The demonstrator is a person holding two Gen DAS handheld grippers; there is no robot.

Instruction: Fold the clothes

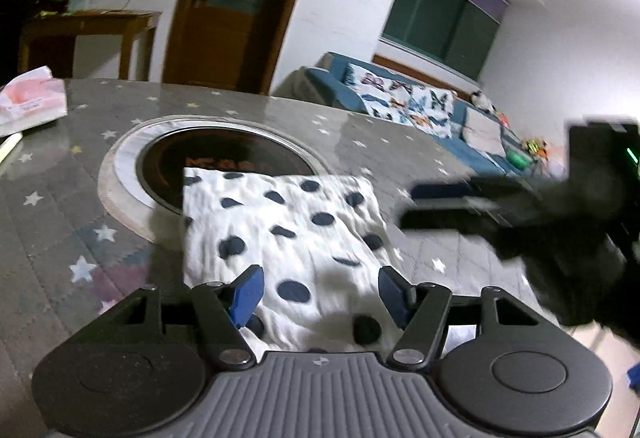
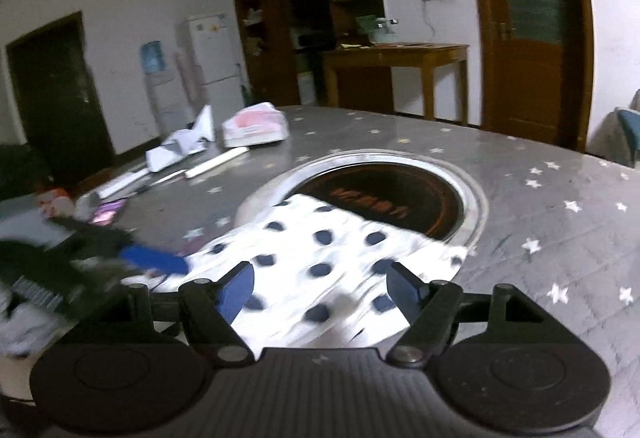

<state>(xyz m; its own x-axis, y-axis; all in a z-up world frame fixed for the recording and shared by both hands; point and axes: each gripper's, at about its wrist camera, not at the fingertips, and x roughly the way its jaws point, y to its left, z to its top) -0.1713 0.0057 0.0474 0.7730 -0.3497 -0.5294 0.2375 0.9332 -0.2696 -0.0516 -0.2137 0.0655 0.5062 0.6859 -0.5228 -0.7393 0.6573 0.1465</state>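
A white cloth with dark blue dots (image 1: 288,238) lies folded into a rough rectangle on the grey star-patterned table (image 1: 60,218), its far edge over the round cooktop. My left gripper (image 1: 320,290) hovers open just above the cloth's near end, nothing between its blue pads. In the right wrist view the same cloth (image 2: 328,258) lies below my right gripper (image 2: 320,290), which is open and empty too. The right gripper (image 1: 440,206) shows blurred at the right of the left wrist view; the left gripper (image 2: 156,260) shows blurred at the left of the right wrist view.
A round black cooktop with a metal rim (image 2: 392,198) is set into the table's middle. A pink tissue pack (image 2: 256,126), crumpled white paper (image 2: 180,146) and a white stick (image 2: 216,164) lie at the far left. A sofa (image 1: 420,106) stands beyond the table.
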